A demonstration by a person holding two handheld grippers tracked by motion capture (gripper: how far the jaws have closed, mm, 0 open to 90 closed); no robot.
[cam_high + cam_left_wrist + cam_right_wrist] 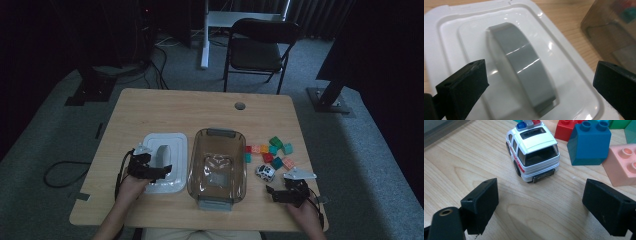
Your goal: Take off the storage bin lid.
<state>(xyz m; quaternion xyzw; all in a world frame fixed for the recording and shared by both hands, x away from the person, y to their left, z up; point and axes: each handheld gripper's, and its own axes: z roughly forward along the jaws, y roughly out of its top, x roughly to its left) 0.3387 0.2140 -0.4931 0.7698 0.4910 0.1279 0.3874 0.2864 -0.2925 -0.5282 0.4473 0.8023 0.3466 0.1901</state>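
A white plastic lid (pixel 172 145) with a grey arched handle (pixel 524 62) lies flat on the table, left of a clear rectangular container (pixel 217 165). My left gripper (pixel 164 170) hovers over the lid's near part. It is open (pixel 541 75), with one jaw on each side of the handle and neither touching it. A white toy police car (pixel 532 150) stands to the right of the container (pixel 265 172). My right gripper (pixel 272 192) is open (pixel 541 195) just behind the car's rear, with nothing between its fingers.
Several coloured bricks (pixel 272 150) lie in a loose group beyond the car, among them a blue brick (pixel 590 143), a red one (pixel 565 130) and a pink one (pixel 624 165). The wooden table (pixel 200 107) is bare at the back. A folding chair (pixel 257 47) stands behind it.
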